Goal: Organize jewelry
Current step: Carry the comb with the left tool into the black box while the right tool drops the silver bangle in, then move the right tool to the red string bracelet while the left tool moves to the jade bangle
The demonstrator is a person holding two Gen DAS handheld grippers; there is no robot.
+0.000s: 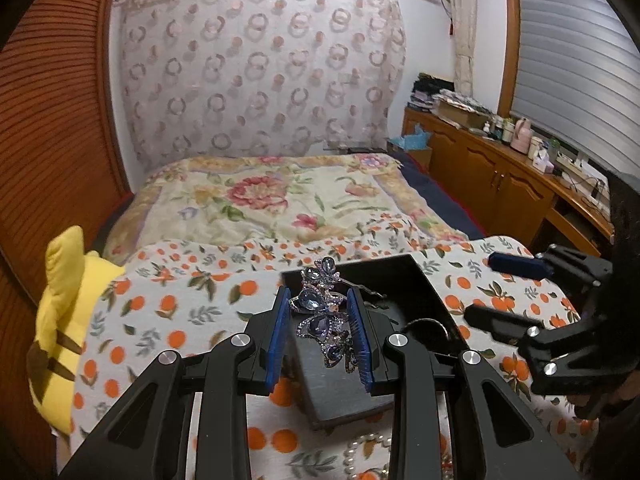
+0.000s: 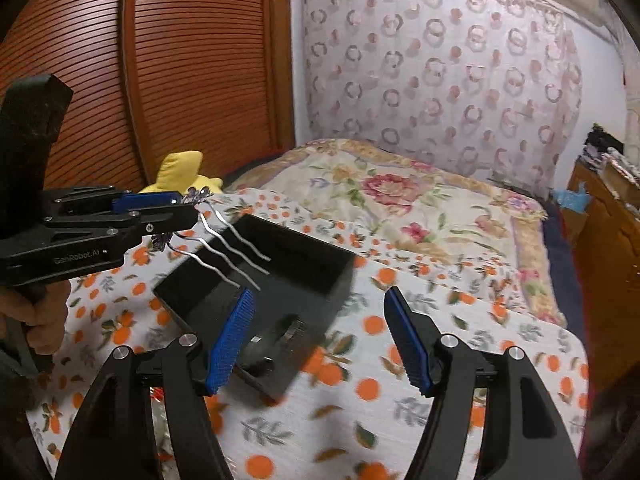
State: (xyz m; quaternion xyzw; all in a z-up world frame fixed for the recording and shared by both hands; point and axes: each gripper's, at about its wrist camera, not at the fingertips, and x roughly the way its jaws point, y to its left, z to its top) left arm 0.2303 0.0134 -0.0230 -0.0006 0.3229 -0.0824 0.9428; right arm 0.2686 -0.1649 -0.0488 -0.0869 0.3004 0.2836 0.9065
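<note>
My left gripper [image 1: 319, 300] is shut on a blue-gem hair comb [image 1: 320, 312], held above the black jewelry box [image 1: 416, 280] on the orange-print cloth. In the right wrist view the left gripper [image 2: 188, 210] shows at the left with the comb's silver wavy prongs [image 2: 232, 256] hanging over the box [image 2: 320, 276]. My right gripper [image 2: 320, 316] is open and empty, just in front of the box; it also shows in the left wrist view [image 1: 486, 288]. Small items lie in the box's near tray [image 2: 288, 332]; I cannot tell what they are.
A pearl necklace [image 1: 360, 452] lies on the cloth below the left gripper. A yellow plush toy [image 1: 64, 316] sits at the bed's left edge. A floral blanket [image 1: 260, 196] covers the bed behind. Wooden cabinets [image 1: 500, 176] with clutter run along the right.
</note>
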